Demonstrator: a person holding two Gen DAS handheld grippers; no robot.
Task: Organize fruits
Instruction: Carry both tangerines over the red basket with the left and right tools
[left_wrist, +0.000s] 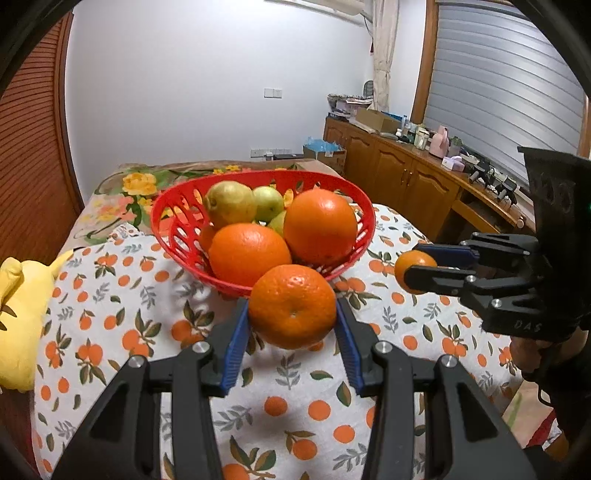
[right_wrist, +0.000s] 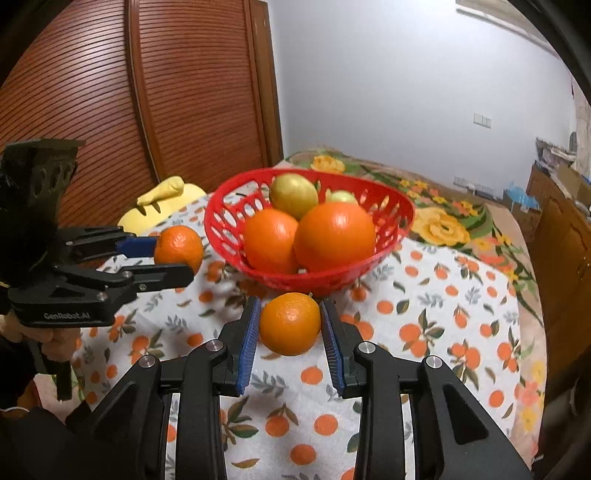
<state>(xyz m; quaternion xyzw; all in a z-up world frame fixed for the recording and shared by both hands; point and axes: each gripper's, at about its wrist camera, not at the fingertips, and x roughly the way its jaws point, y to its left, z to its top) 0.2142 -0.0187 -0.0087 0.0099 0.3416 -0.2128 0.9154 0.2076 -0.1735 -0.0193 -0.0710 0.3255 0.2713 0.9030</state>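
A red slotted basket (left_wrist: 177, 210) (right_wrist: 221, 218) stands on the table and holds two large oranges (left_wrist: 321, 225) (right_wrist: 334, 236) and several green-yellow pears (left_wrist: 229, 203) (right_wrist: 293, 194). My left gripper (left_wrist: 291, 312) is shut on a mandarin (left_wrist: 291, 306), held above the cloth just before the basket's near rim; it also shows in the right wrist view (right_wrist: 179, 247). My right gripper (right_wrist: 290, 325) is shut on a smaller mandarin (right_wrist: 290, 325), in front of the basket; it shows at the right of the left wrist view (left_wrist: 413, 269).
The table (left_wrist: 110, 295) carries an orange-print cloth over a floral one. A yellow plush toy (left_wrist: 18, 314) (right_wrist: 162, 199) lies at its left edge. A wooden sideboard (left_wrist: 406, 173) with clutter runs along the right wall. A wooden slatted door (right_wrist: 110, 110) stands on the left.
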